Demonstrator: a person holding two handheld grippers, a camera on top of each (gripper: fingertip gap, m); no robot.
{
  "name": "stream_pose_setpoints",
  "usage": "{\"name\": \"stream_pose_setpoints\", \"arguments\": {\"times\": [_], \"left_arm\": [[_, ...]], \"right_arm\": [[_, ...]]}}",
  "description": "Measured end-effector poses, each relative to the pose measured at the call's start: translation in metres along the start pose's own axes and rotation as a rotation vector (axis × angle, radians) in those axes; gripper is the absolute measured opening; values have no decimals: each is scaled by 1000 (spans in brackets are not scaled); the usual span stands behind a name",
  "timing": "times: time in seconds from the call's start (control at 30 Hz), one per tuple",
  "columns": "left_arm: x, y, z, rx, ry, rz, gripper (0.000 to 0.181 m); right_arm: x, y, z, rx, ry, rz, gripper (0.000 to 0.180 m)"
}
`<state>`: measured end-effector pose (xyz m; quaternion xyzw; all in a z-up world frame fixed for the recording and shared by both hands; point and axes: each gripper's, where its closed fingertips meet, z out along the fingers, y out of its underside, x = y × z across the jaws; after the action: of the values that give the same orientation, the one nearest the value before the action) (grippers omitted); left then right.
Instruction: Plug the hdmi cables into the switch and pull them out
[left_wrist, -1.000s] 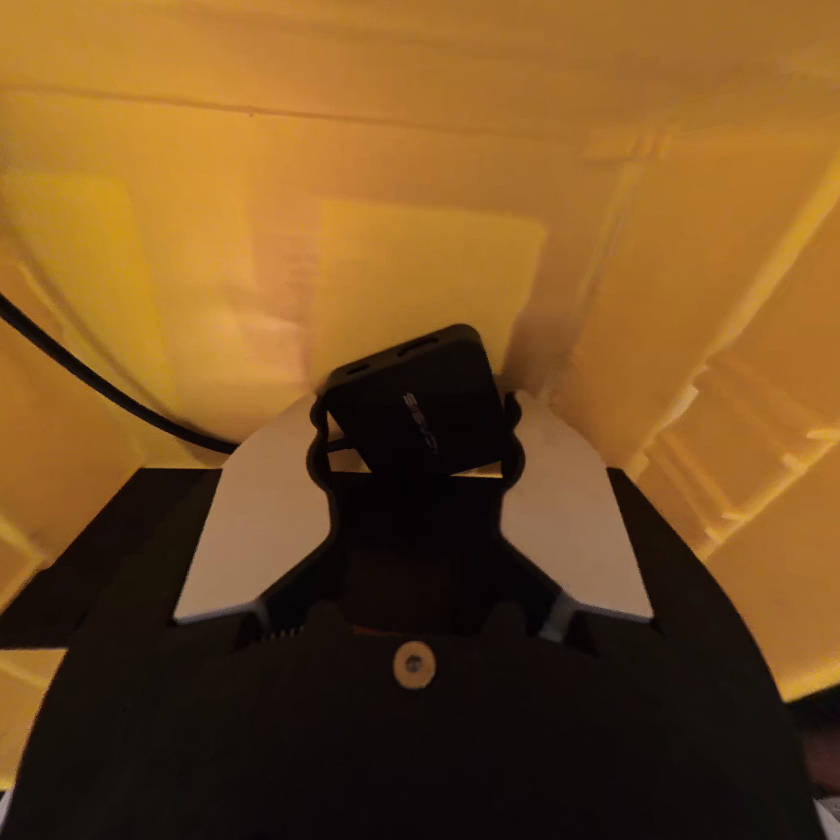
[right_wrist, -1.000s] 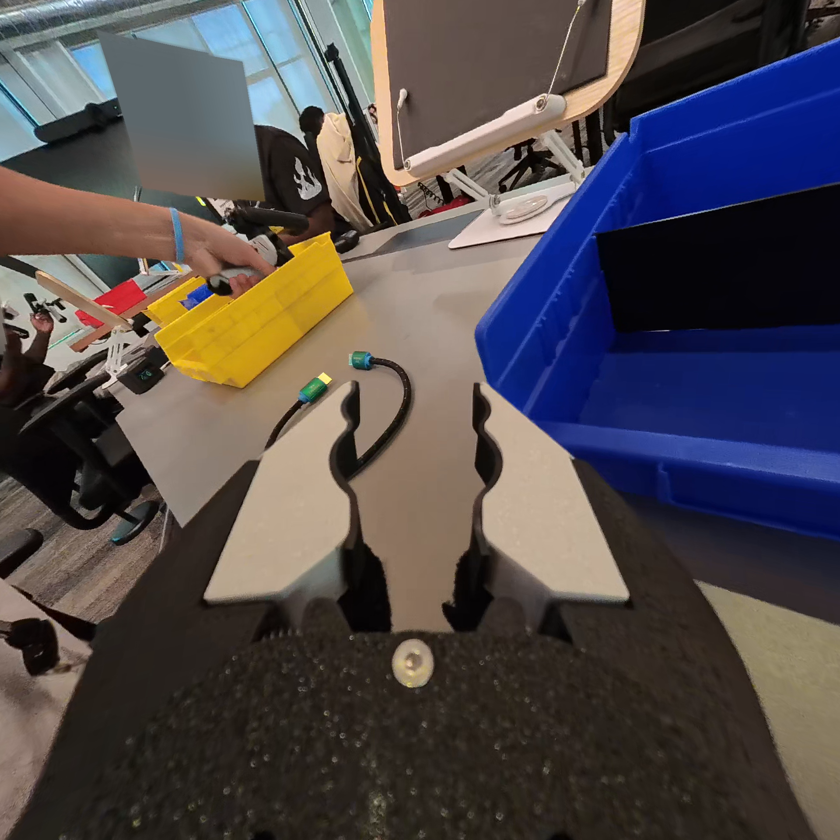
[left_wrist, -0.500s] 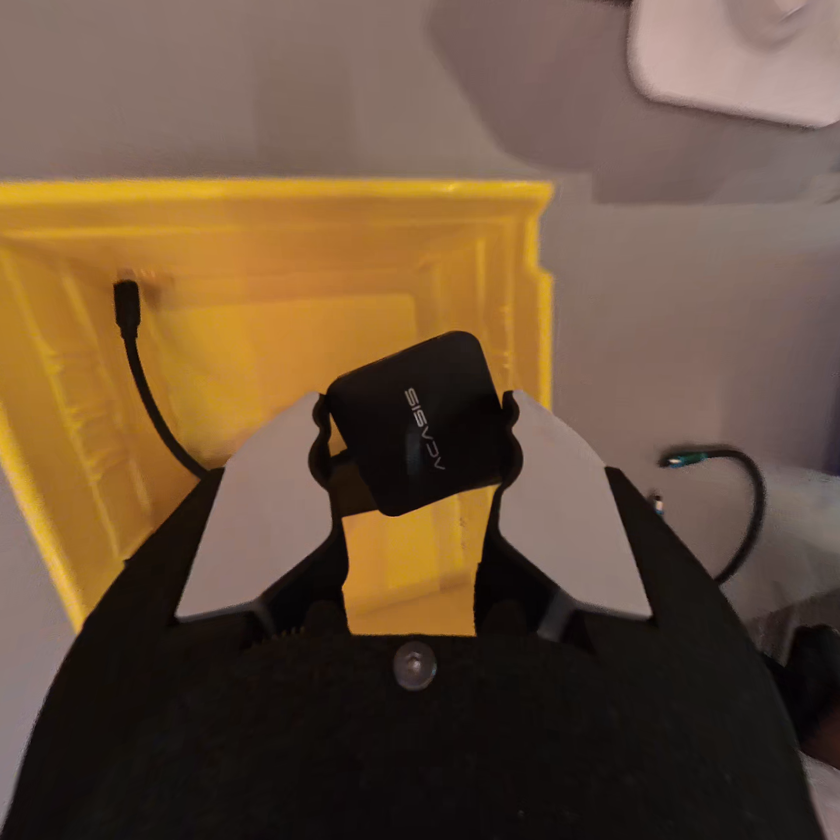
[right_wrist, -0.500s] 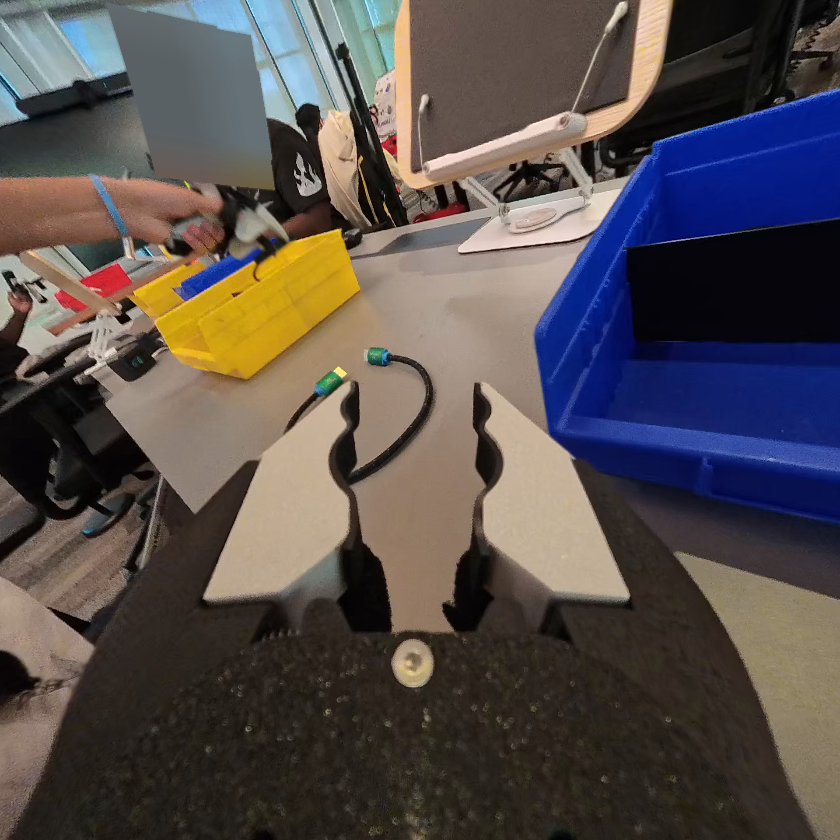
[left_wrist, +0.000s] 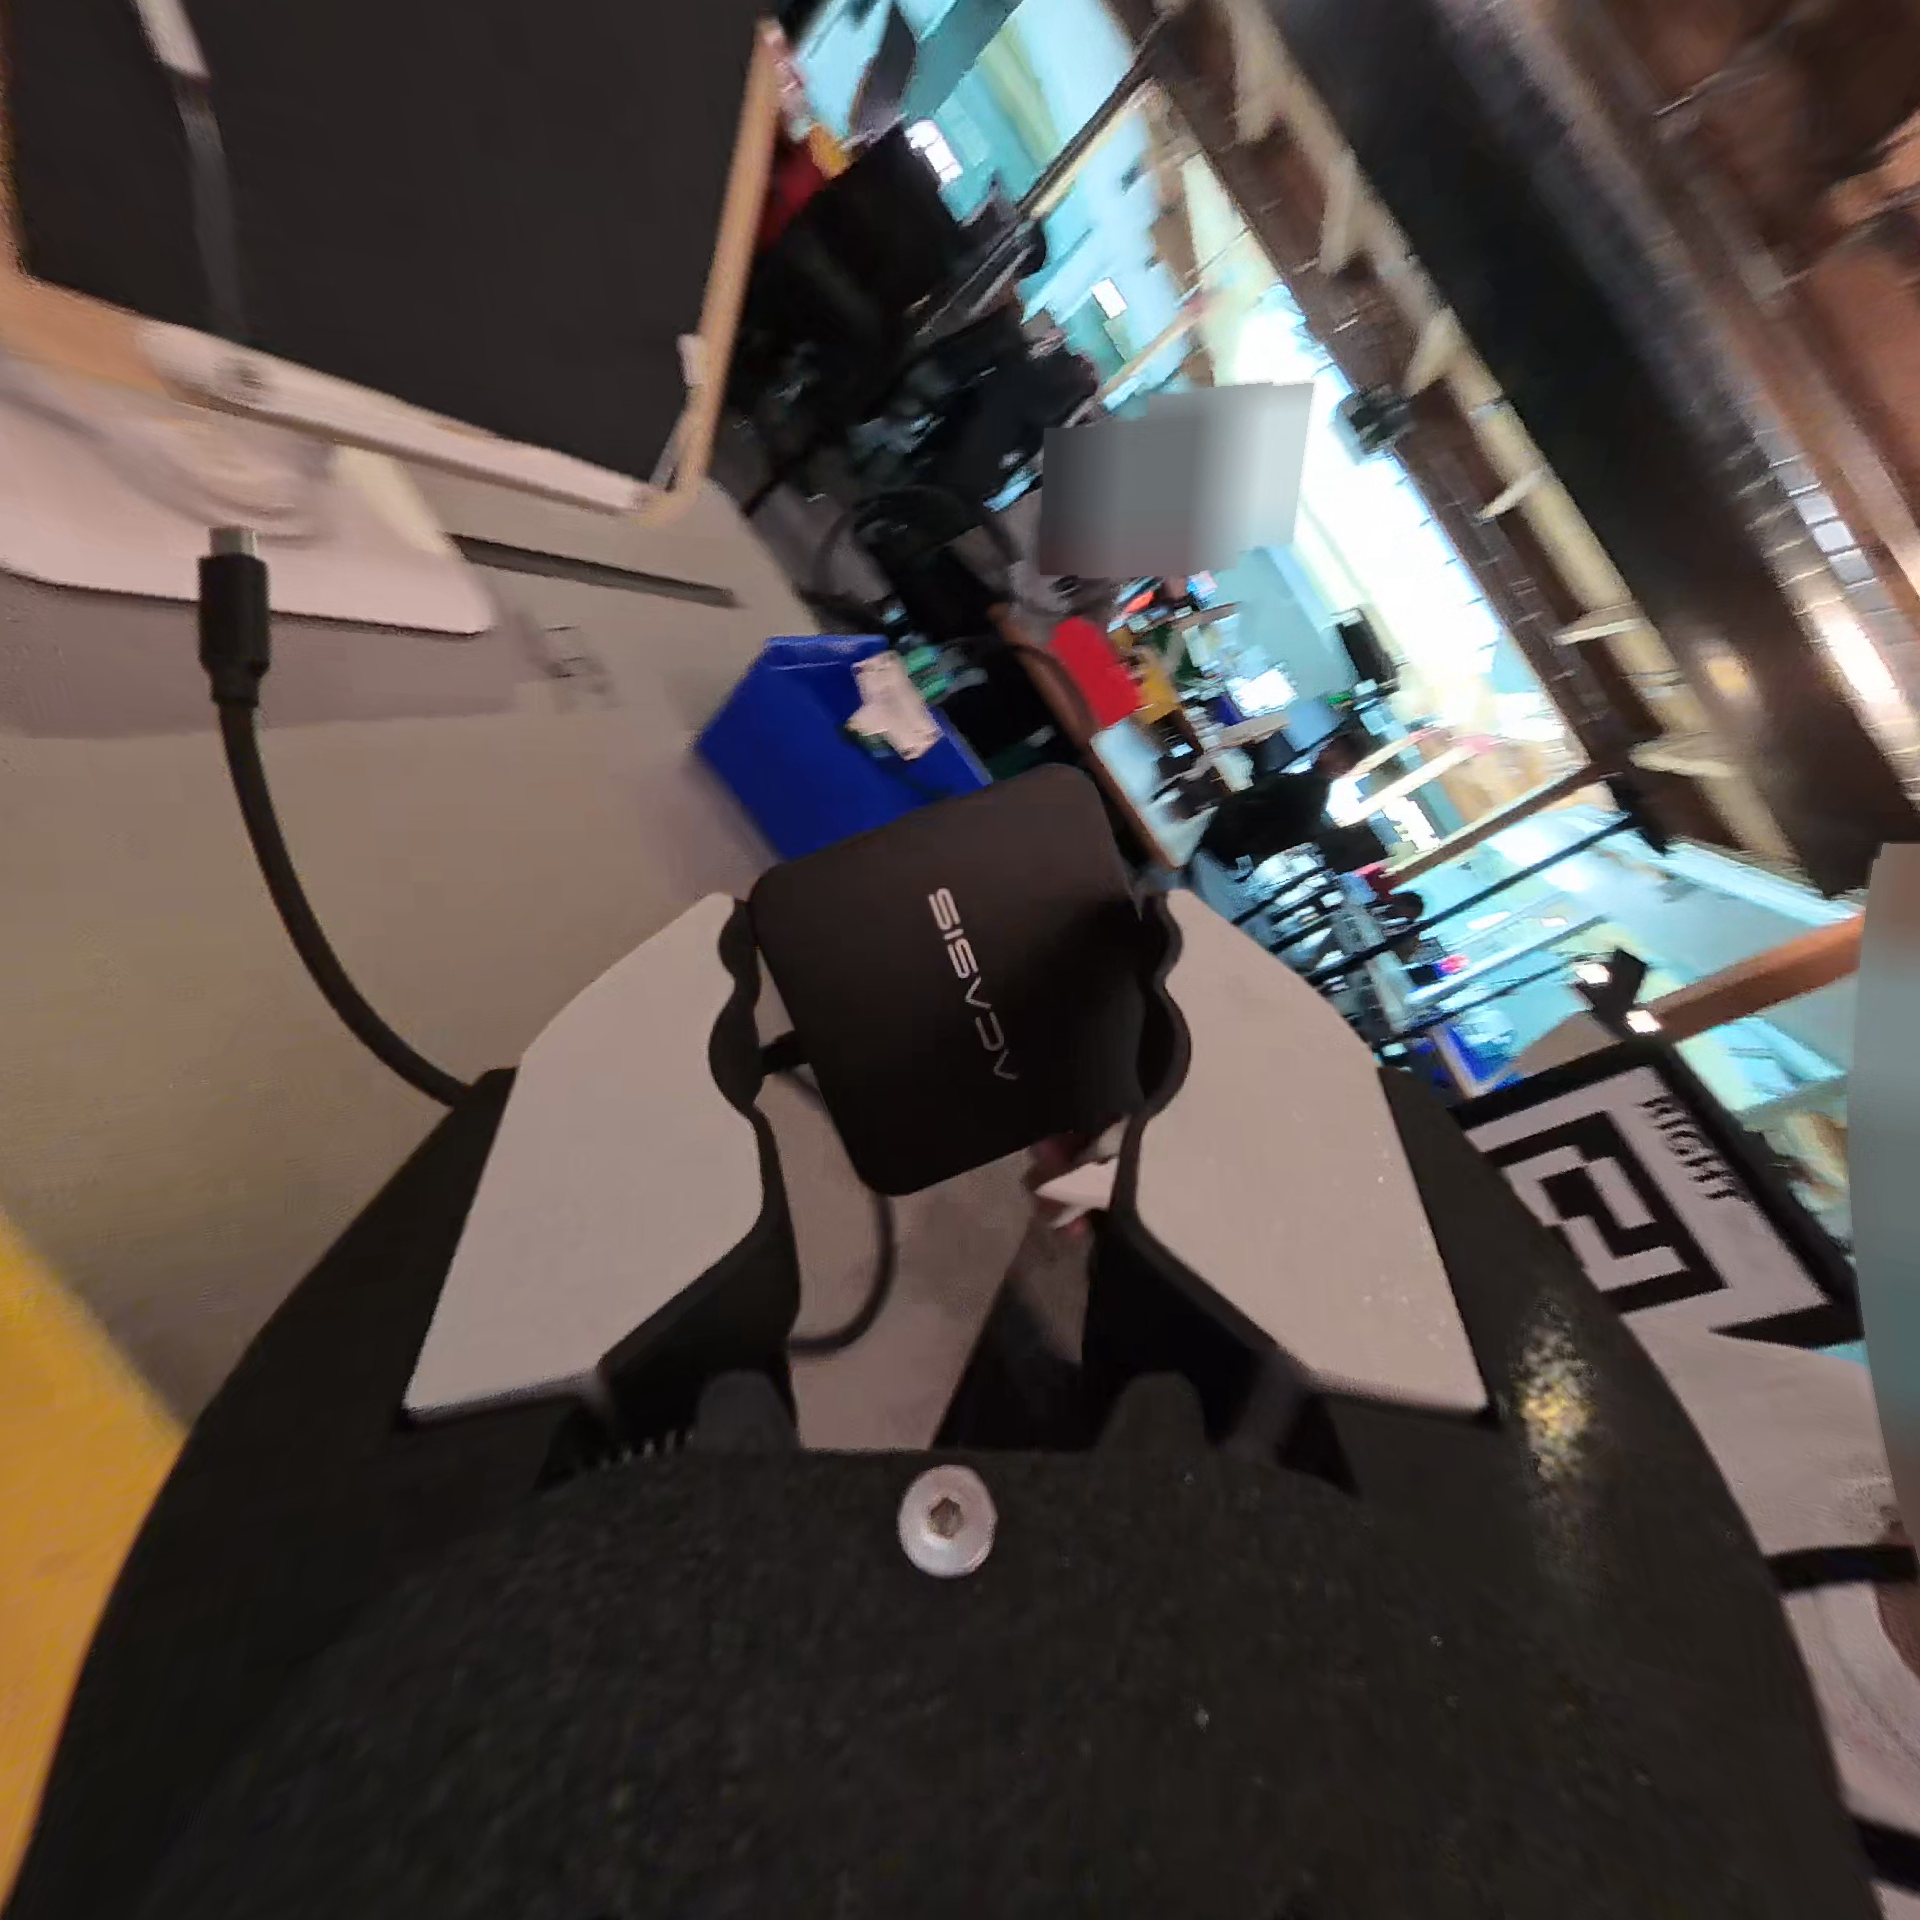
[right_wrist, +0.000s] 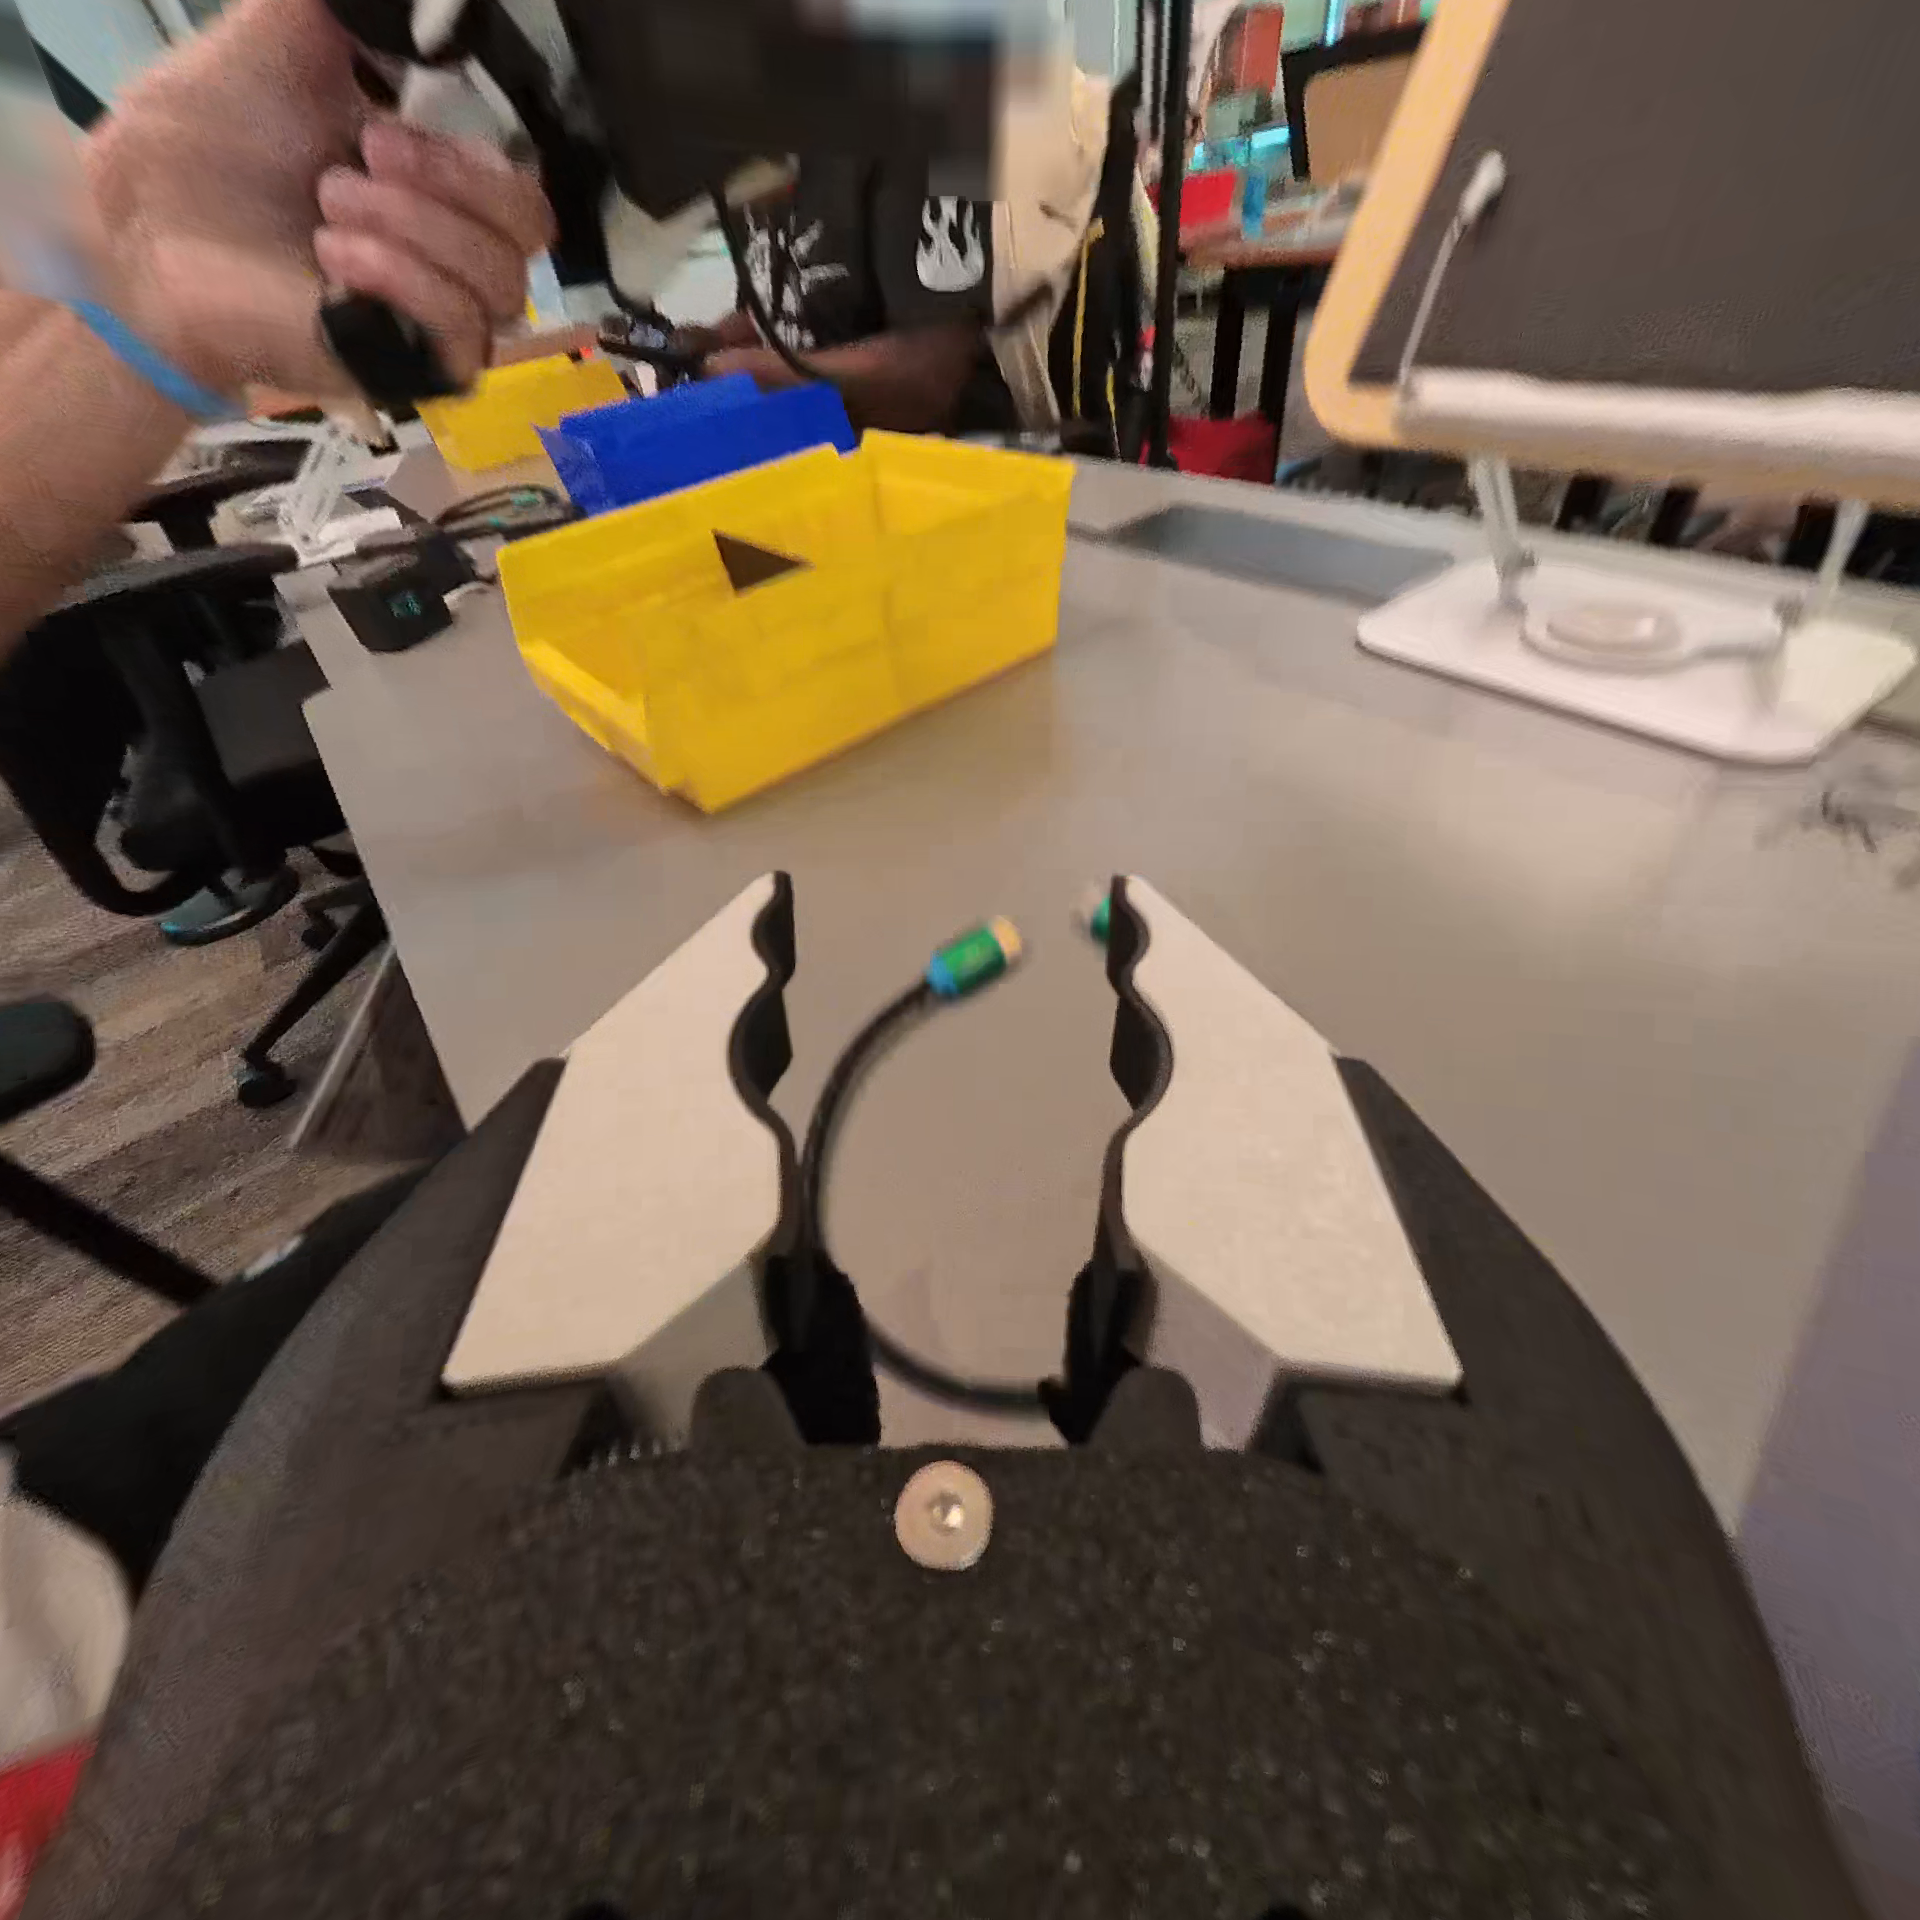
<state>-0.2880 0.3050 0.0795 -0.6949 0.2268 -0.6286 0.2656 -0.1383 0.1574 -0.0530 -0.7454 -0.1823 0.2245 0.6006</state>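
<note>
My left gripper (left_wrist: 951, 914) is shut on a flat black switch box (left_wrist: 935, 987) and holds it tilted in the air above the grey table (left_wrist: 156, 935). The switch's short black lead (left_wrist: 281, 914) curves up at the left and ends in a black plug (left_wrist: 234, 623). My right gripper (right_wrist: 945, 904) is open and empty, low over the table. A short black HDMI cable (right_wrist: 831, 1122) loops between its fingers. One green connector (right_wrist: 971, 951) lies between the fingertips. The other green connector (right_wrist: 1094, 914) is half hidden by the right finger.
A yellow bin (right_wrist: 790, 644) stands on the table beyond the cable, with a blue bin (right_wrist: 696, 436) behind it. A dark board on a white stand (right_wrist: 1621, 665) is at the right. A hand (right_wrist: 312, 229) holds the left gripper at upper left. People and chairs are behind. The grippers' ends are close to 25 cm from one another.
My left gripper lifted the switch out of the yellow bin and swung it up over the table. My right gripper turned left from the big blue bin; the cable now lies between its fingers.
</note>
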Motion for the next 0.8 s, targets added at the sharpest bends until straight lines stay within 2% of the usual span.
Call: {"name": "stream_pose_setpoints", "arguments": {"times": [0.1, 0.23, 0.3, 0.37, 0.4, 0.43, 0.53, 0.57, 0.63, 0.7, 0.8], "left_arm": [[21, 25, 37, 52, 106, -42, 70], [30, 56, 80, 137, 146, -113, 70], [33, 73, 96, 148, 147, -118, 70], [35, 85, 103, 167, 130, -97, 70], [36, 89, 105, 175, 122, -70, 69], [37, 93, 107, 176, 108, -31, 70], [39, 107, 111, 173, 65, 90, 70], [39, 111, 111, 170, 47, 145, 70], [37, 117, 108, 175, 14, 292, 68], [29, 128, 100, 179, -22, 422, 57], [6, 161, 83, 175, -35, 538, 63]], "right_arm": [[-19, -48, 33, 95, 9, -81, 60], [-48, -95, 58, 227, 81, -157, 59], [-51, -101, 63, 250, 175, -197, 57], [-38, -94, 63, 222, 305, -212, 42], [-33, -89, 61, 204, 335, -216, 43], [-28, -89, 57, 222, 350, -202, 40], [-20, -83, 46, 237, 329, -150, 15], [-17, -80, 43, 234, 325, -145, 13], [-17, -71, 43, 232, 232, -136, 13], [-15, -61, 42, 253, 88, -55, 13], [-5, -50, 29, 389, -155, 92, 13]]}}
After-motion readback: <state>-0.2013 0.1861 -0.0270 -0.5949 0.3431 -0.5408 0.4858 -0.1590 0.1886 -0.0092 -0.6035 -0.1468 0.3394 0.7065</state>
